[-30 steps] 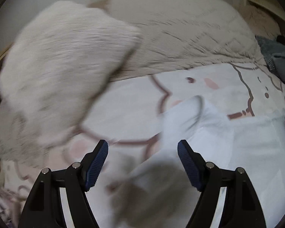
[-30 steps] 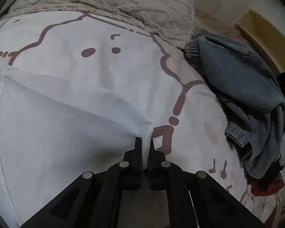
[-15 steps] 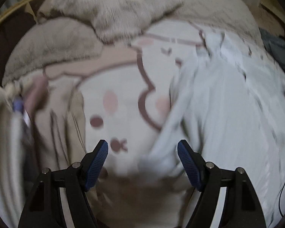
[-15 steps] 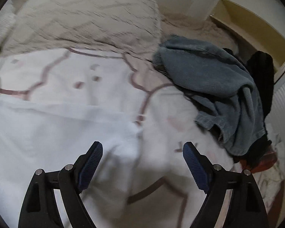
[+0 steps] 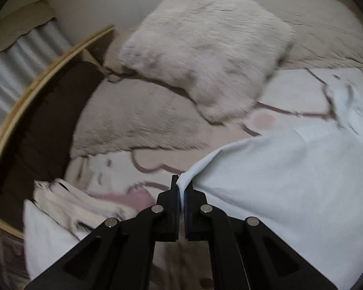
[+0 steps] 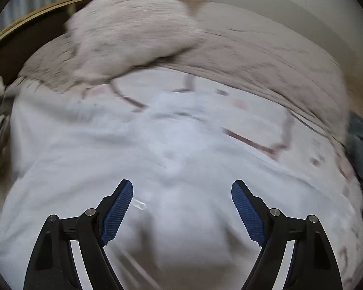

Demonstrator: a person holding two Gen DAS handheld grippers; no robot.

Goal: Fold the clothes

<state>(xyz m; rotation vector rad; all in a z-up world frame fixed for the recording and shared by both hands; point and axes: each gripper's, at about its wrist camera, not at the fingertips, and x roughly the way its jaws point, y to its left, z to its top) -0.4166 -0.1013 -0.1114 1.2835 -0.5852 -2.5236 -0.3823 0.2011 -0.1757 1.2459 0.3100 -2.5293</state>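
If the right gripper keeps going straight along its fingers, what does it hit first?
Most likely the pale white garment spread on the bed: it fills the space between and ahead of the open right gripper, whose jaws hold nothing. The frame is motion-blurred, so depth is unclear; the fluffy cushion lies well beyond.

1. A furry off-white cushion [image 5: 205, 48] fills the upper middle of the left wrist view, resting on a beige plush blanket [image 5: 138, 125].
2. A cartoon-printed bedsheet [image 5: 290, 91], cream with brown outlines and a pink blotch, spreads across the middle right.
3. A quilted beige bedspread [image 5: 326, 31] lies at the upper right.
4. A curved wooden bed edge [image 5: 48, 72] runs down the left side, dark fabric just inside it.
5. In the right wrist view a grey-blue garment [image 6: 361, 142] shows at the right edge, blurred.
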